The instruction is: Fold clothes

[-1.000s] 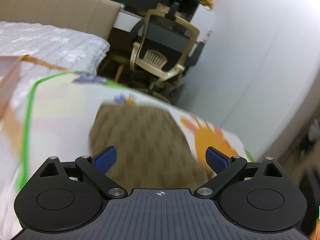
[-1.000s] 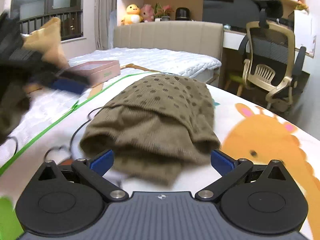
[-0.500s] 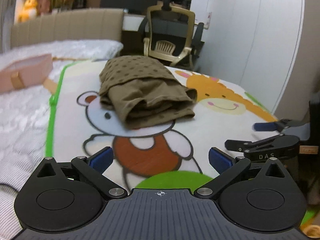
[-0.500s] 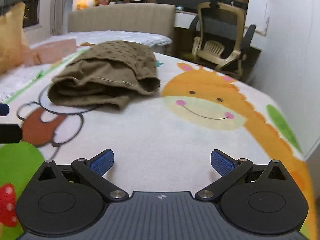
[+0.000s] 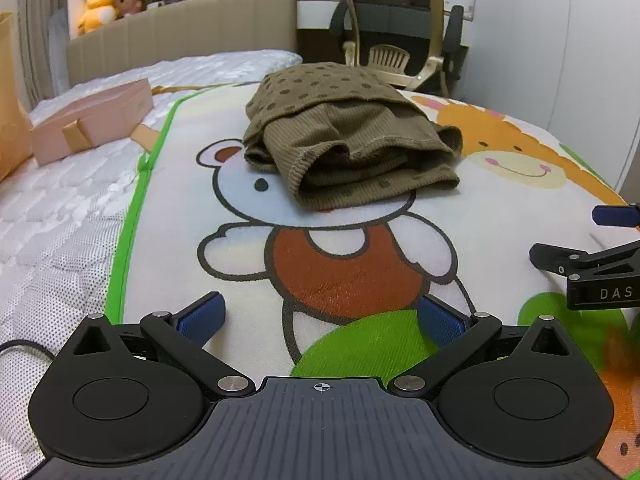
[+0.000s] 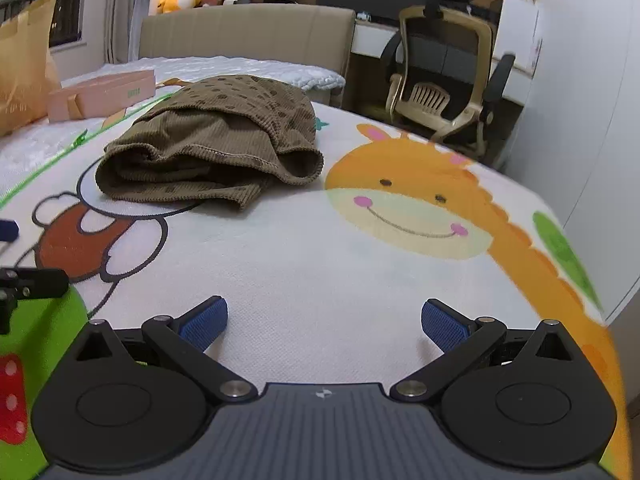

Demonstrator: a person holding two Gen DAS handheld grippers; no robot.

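Observation:
A brown dotted garment (image 5: 348, 136) lies folded in a bundle on the cartoon play mat (image 5: 352, 272), over the bear's head. In the right wrist view the same garment (image 6: 216, 148) sits at the upper left, beside the giraffe print. My left gripper (image 5: 320, 318) is open and empty, low over the mat, well short of the bundle. My right gripper (image 6: 324, 318) is also open and empty, near the mat's front. Its fingertips (image 5: 616, 216) show at the right edge of the left wrist view.
A pink box (image 5: 92, 124) and an orange bag (image 6: 24, 68) rest on the white quilted bed (image 5: 60, 216) to the left. An office chair (image 6: 444, 96) stands behind the mat, by a white wall on the right. Plush toys sit on the headboard shelf.
Both grippers have pulled back from the garment toward the mat's near edge, open and empty throughout. The folded bundle stays where it lay.

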